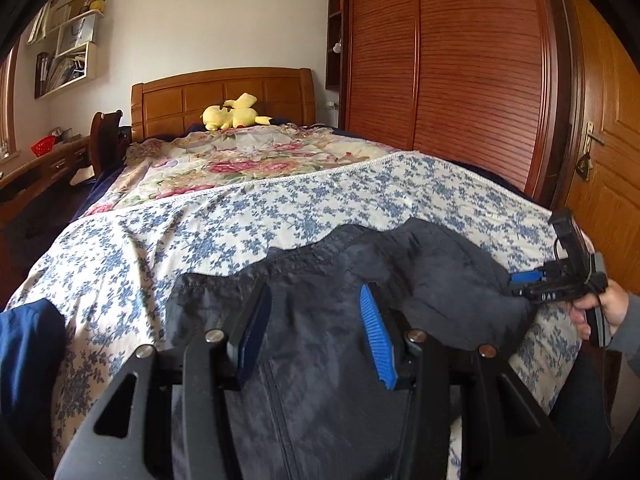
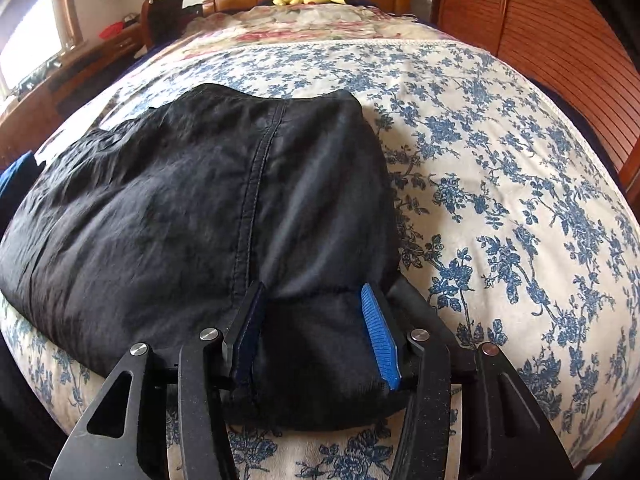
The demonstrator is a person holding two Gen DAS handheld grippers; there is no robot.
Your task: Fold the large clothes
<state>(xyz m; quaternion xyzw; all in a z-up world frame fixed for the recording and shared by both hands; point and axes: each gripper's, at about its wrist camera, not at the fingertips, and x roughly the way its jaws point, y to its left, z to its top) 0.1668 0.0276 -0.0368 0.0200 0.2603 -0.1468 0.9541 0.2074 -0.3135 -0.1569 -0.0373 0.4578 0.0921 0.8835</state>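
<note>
Black garment (image 2: 192, 200) lies bunched on blue-flowered bedspread (image 2: 500, 184). Left gripper (image 1: 316, 328) spread over fabric; right gripper (image 2: 312, 328) spread, garment edge between fingers.

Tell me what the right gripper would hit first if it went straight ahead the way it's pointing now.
Probably the dark garment itself: the right gripper is open, with the fabric bunched between the jaws and rising ahead. Beyond it lies the blue floral bedspread. Depth is hard to judge here.
</note>
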